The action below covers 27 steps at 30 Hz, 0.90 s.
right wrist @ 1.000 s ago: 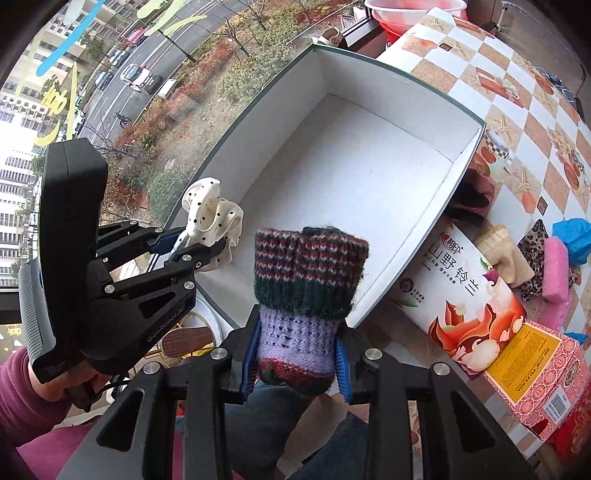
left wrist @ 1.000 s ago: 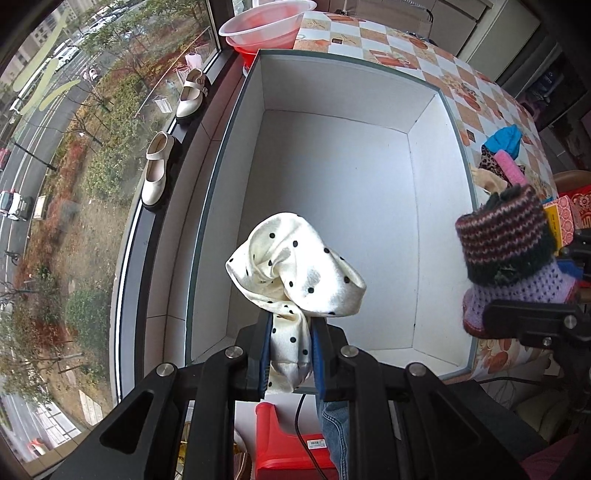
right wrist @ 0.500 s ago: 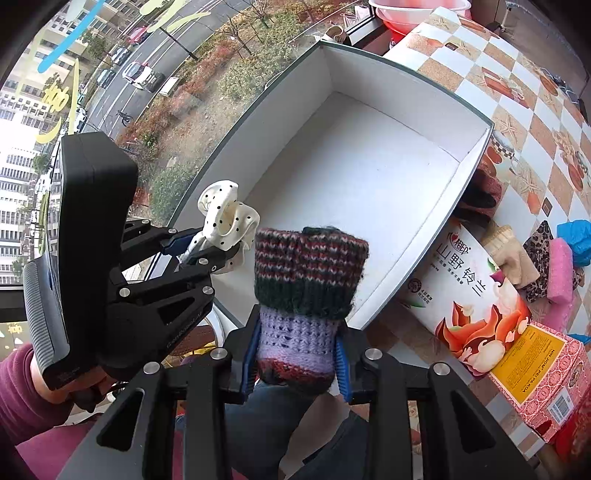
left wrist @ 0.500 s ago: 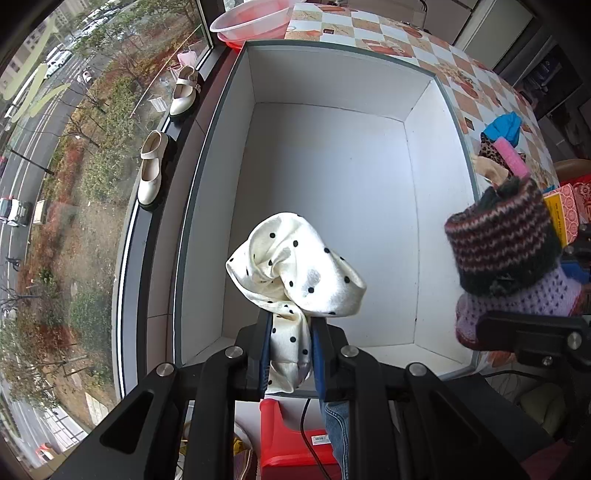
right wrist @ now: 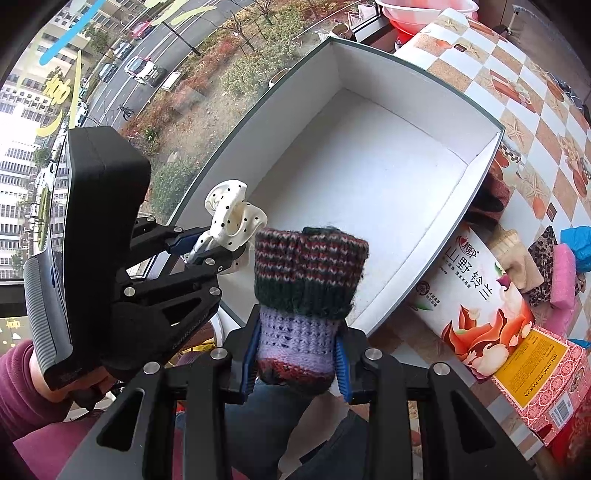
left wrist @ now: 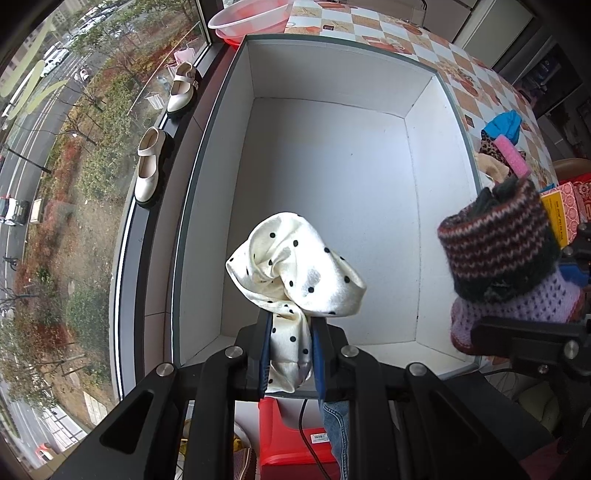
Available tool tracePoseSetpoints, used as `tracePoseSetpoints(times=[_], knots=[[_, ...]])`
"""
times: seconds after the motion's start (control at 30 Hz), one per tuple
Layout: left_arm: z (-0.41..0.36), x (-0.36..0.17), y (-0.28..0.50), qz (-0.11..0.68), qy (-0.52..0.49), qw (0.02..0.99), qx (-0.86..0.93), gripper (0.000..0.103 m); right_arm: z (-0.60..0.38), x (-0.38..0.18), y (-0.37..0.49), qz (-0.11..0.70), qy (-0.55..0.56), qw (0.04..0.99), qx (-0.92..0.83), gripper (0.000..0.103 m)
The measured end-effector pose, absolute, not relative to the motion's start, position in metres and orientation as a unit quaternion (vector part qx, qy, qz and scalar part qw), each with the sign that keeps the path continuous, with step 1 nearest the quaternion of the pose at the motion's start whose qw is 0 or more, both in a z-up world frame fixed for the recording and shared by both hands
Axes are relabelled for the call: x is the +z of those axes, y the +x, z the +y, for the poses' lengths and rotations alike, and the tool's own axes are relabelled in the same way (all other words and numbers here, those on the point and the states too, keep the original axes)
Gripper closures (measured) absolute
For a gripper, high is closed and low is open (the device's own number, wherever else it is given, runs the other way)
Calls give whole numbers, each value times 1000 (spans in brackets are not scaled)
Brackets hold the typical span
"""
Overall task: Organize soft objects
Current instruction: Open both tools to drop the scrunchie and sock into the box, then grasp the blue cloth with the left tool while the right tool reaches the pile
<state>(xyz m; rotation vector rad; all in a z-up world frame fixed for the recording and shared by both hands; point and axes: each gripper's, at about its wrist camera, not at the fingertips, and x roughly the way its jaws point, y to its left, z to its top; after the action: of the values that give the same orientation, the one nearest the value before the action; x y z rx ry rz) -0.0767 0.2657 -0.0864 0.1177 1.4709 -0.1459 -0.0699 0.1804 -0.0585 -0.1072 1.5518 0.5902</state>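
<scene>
Two soft items, both clamped over near end of white cardboard box [left wrist: 332, 166]. Silky cream polka-dot cloth [left wrist: 295, 273], twisted into a loose knot, pinched tight between blue pads of left gripper [left wrist: 291, 354]. Chunky striped knit sock [right wrist: 306, 295], rolled, lilac base, squeezed in right gripper [right wrist: 295, 363]. Box smooth, rectangular, sat on checkered table [right wrist: 517, 74].

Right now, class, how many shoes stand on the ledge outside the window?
2. One cream shoe sits nearer the camera on the ledge; the other cream shoe is farther along, toward the pink basin. More may be hidden.
</scene>
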Motion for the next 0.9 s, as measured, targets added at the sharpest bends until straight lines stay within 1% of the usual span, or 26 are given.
tracePoseSetpoints(times=[0.03, 0.13, 0.17, 0.2, 0.27, 0.3, 0.33, 0.37, 0.4, 0.53, 0.67, 0.8, 0.9], knots=[[266, -87, -77, 671, 53, 737, -68, 82, 181, -59, -70, 689, -48, 673, 263, 69], [266, -86, -76, 668, 49, 738, -73, 77, 183, -59, -70, 689, -45, 671, 270, 69], [266, -85, -77, 663, 48, 743, -74, 67, 184, -60, -70, 690, -42, 669, 273, 66], [267, -83, -77, 658, 49, 748, -73, 49, 184, -60, -70, 688, -41, 670, 274, 58], [269, -79, -77, 651, 57, 754, -65, 38, 182, -58, -69, 685, -52, 678, 263, 44], [271, -78, -76, 651, 54, 755, -64, 34, 180, -58, -68, 683, -60, 681, 256, 33], [273, -79, -75, 653, 50, 753, -62, 32, 178, -58, -66, 682, -70, 687, 243, 26], [275, -80, -73, 657, 48, 750, -56, 25, 175, -57, -64, 680, -74, 692, 231, 5], [277, -82, -71, 662, 49, 746, -47, 22, 170, -53, -62, 677, -59, 697, 229, 0], [278, -82, -63, 676, 42, 735, -32, 22, 145, -29, -55, 664, -4, 719, 204, 0], [257, -48, -48, 644, 43, 759, -79, 22, 106, 22, -48, 630, 34, 756, 175, 0], [210, -14, -23, 622, 62, 766, -149, 16, 29, 68, -42, 589, 78, 798, 101, 0], [166, -4, -4, 626, 67, 753, -193, 16, -50, 83, -40, 570, 120, 813, 18, 0]])
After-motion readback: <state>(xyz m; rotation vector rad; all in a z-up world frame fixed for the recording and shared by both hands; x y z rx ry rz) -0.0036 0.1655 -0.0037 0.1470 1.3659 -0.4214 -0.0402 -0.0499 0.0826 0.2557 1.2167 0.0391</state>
